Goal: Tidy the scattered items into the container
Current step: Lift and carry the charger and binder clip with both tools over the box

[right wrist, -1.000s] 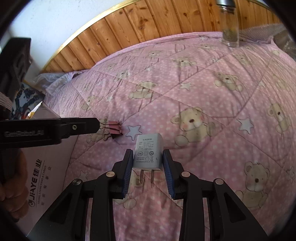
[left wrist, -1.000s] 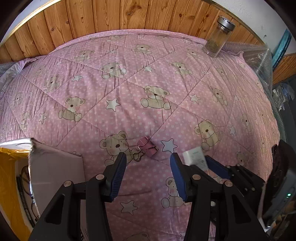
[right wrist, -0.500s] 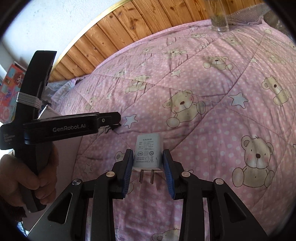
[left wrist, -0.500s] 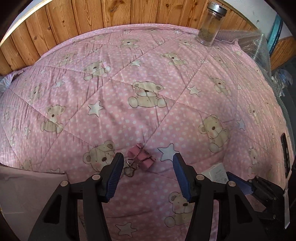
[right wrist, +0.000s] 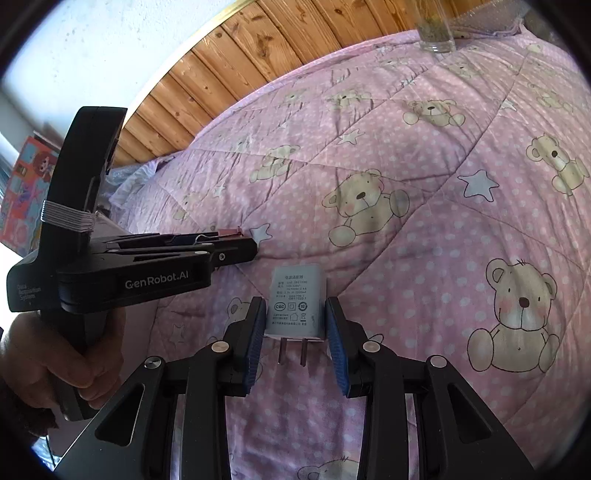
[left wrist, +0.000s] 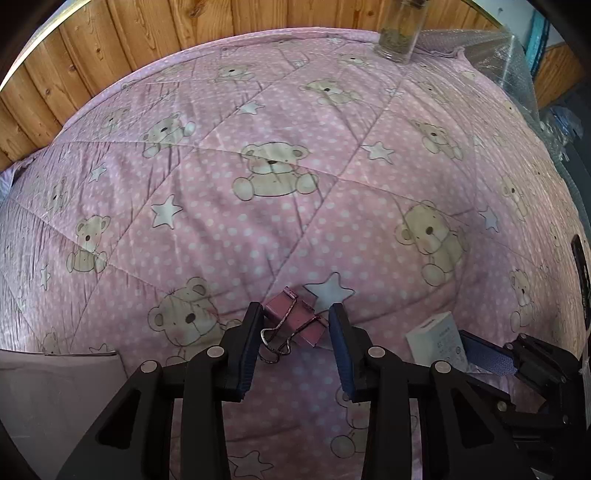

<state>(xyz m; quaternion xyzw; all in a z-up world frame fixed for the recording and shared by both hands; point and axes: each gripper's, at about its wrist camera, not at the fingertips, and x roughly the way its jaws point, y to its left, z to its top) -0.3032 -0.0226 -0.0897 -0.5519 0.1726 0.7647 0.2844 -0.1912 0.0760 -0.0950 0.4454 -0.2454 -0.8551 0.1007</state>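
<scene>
Left claw lies low over the pink bear-print bed quilt, its jaws spread either side of a pink binder clip without pinching it. A hand grips its handle, held level. Right claw clamps a white plug charger, prongs pointing back. A glass jar stands at the bed's far edge.

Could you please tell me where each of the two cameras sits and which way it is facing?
Left wrist: behind the left claw, looking along its fingers at the pink binder clip on the quilt; right claw at lower right.
Right wrist: behind the right claw, gripping the white charger; the hand holding the left claw shows.
Shared: clip, charger, quilt, glass jar.
</scene>
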